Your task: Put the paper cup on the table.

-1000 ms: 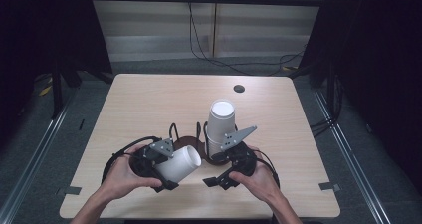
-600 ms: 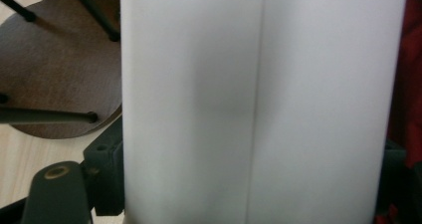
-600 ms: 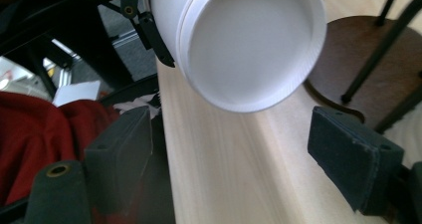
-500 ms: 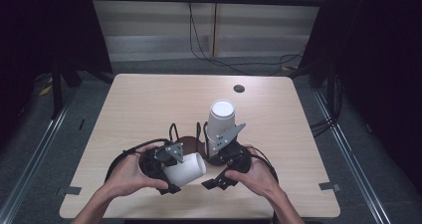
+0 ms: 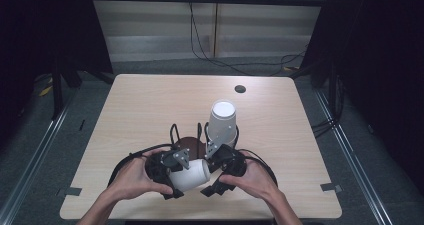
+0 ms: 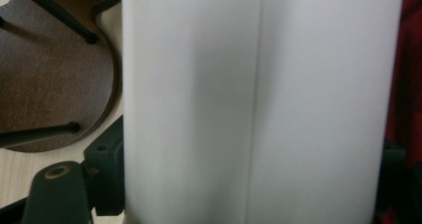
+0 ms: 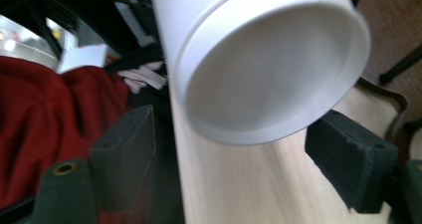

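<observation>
A white paper cup [image 5: 196, 174] lies on its side just above the table's front edge, with my left gripper [image 5: 181, 179] shut on its wall. In the left gripper view the cup's wall [image 6: 259, 104] spans the gap between both black jaws. My right gripper [image 5: 209, 181] stands at the cup's closed end. In the right gripper view the round bottom of the cup [image 7: 268, 69] faces me, and the right gripper [image 7: 239, 159] is open, its fingers [image 7: 124, 149] standing apart on either side of the cup's end.
A second white cup [image 5: 222, 120] stands upside down on a holder with a brown round base [image 5: 189, 144] and black wire posts, just behind both hands. A dark round hole [image 5: 240, 89] marks the far table. Red cloth [image 7: 50, 114] lies behind the right gripper's left jaw.
The left hand has carried the lying cup to the right and slightly nearer, up to the right gripper. The right gripper's grey plate has swung left toward the cup.
</observation>
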A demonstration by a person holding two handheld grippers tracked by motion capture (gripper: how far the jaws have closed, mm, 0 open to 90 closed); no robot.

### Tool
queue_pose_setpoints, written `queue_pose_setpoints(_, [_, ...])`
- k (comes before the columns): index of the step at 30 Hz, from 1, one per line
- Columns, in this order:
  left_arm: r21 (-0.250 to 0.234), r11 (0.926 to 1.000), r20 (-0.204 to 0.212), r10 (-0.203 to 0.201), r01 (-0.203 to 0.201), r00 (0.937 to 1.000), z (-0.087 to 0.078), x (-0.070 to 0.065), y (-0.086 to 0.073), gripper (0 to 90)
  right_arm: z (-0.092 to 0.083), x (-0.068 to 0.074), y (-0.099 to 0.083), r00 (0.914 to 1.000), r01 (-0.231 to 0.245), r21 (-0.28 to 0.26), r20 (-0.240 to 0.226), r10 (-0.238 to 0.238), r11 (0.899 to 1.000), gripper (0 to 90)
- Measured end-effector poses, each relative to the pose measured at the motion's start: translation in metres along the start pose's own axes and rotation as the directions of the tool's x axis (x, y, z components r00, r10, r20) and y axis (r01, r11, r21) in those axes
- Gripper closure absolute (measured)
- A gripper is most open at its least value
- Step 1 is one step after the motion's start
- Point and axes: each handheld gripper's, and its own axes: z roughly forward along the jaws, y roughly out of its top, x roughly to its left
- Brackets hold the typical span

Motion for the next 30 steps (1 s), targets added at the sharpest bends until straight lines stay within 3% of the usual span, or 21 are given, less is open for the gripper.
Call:
queue_pose_setpoints(2, [0.011,0.9999,0.01,0.006,-0.006,0.9999,0.002,-0.002,0.001,18.2,0.001,0.0,0.001,0.9997,0.008,-0.003,0.022,-0.008,1.0,17.9])
queue_pose_setpoints(9, [0.016,0.9991,0.027,0.039,-0.039,0.9989,0.005,-0.007,0.006,18.4,0.001,0.005,0.003,0.9994,0.033,-0.004,0.014,-0.033,0.999,15.5])
queue_pose_setpoints(10, [0.033,0.9976,0.034,0.06,-0.061,0.9976,0.009,-0.01,0.007,18.4,0.003,0.006,0.004,0.9992,0.039,0.01,0.007,-0.04,0.999,15.3])
queue_pose_setpoints(18, [0.0,0.9981,0.067,0.062,-0.062,0.9959,0.009,-0.01,0.009,18.4,0.01,0.008,0.005,0.9978,0.066,0.027,-0.013,-0.065,0.997,16.8])
queue_pose_setpoints(22, [-0.004,0.9978,0.056,0.066,-0.066,0.9962,0.012,-0.009,0.01,18.4,0.014,0.007,0.006,0.9969,0.074,0.021,-0.029,-0.073,0.997,16.0])
queue_pose_setpoints(25, [-0.009,0.9978,0.055,0.066,-0.065,0.9963,0.013,-0.009,0.01,18.4,0.015,0.007,0.006,0.9981,0.059,0.029,-0.019,-0.058,0.998,16.0])
queue_pose_setpoints(26, [-0.021,0.9974,0.075,0.07,-0.069,0.9947,0.014,-0.009,0.01,18.4,0.016,0.006,0.004,0.9975,0.058,0.011,-0.042,-0.058,0.998,16.4])
queue_pose_setpoints(29, [-0.027,0.9975,0.08,0.067,-0.065,0.9945,0.014,-0.01,0.011,18.4,0.018,0.005,0.003,0.9971,0.062,0.014,-0.046,-0.061,0.998,17.2])
queue_pose_setpoints(30, [-0.01,0.9964,0.074,0.085,-0.084,0.9936,0.013,-0.009,0.012,18.4,0.019,0.004,0.004,0.9971,0.061,0.019,-0.046,-0.061,0.998,17.4])
